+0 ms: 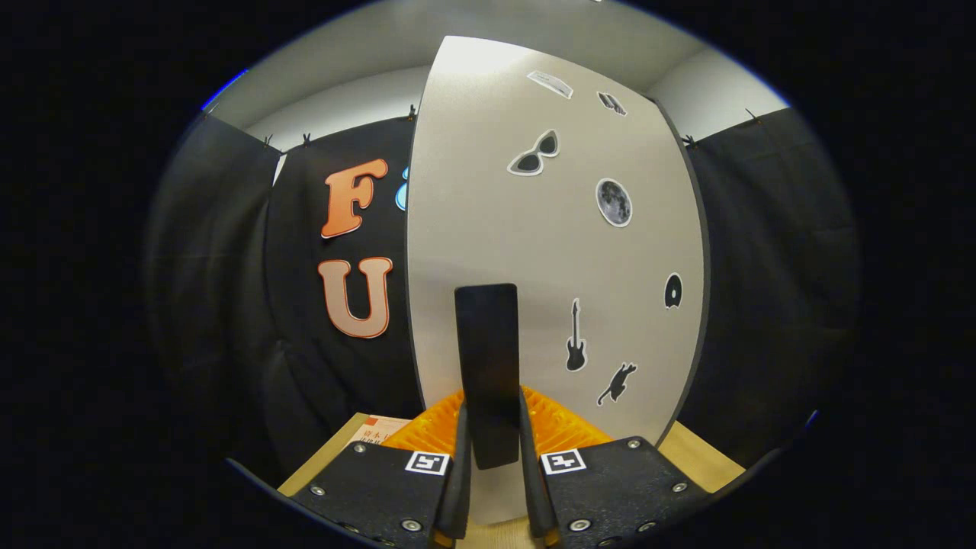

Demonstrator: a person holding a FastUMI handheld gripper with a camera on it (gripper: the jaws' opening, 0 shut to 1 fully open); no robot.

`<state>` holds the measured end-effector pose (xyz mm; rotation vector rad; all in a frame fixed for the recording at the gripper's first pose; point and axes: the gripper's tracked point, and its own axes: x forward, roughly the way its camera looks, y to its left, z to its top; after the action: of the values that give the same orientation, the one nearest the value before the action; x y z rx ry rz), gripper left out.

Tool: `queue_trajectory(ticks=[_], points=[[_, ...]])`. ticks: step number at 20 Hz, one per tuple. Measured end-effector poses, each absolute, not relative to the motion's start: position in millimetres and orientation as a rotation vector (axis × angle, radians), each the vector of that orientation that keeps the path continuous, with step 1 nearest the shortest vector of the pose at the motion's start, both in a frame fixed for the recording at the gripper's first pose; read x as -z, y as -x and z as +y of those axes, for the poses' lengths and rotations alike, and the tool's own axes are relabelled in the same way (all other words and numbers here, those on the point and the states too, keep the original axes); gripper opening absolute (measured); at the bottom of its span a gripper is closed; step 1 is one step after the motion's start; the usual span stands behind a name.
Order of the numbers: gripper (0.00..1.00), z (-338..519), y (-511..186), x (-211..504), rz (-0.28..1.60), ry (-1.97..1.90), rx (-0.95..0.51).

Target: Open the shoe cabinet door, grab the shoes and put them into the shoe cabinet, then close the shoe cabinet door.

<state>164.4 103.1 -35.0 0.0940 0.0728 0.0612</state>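
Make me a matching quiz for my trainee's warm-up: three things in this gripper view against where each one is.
Things:
1. handle
2. guitar sticker
3. booklet

Places:
A. on the door, right of the handle
B. on the table, left of the fingers
C. between the gripper fingers, pressed by both

Pairs: 1-C, 2-A, 3-B

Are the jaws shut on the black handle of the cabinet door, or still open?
Shut on it: the gripper has both jaws pressed against the sides of the black handle on the door.
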Motion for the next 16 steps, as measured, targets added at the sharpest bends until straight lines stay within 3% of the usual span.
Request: queue_trajectory(ticks=[16], points=[[0.30, 57.4, -123.8, 42.2, 0.086, -0.149, -0.032]])
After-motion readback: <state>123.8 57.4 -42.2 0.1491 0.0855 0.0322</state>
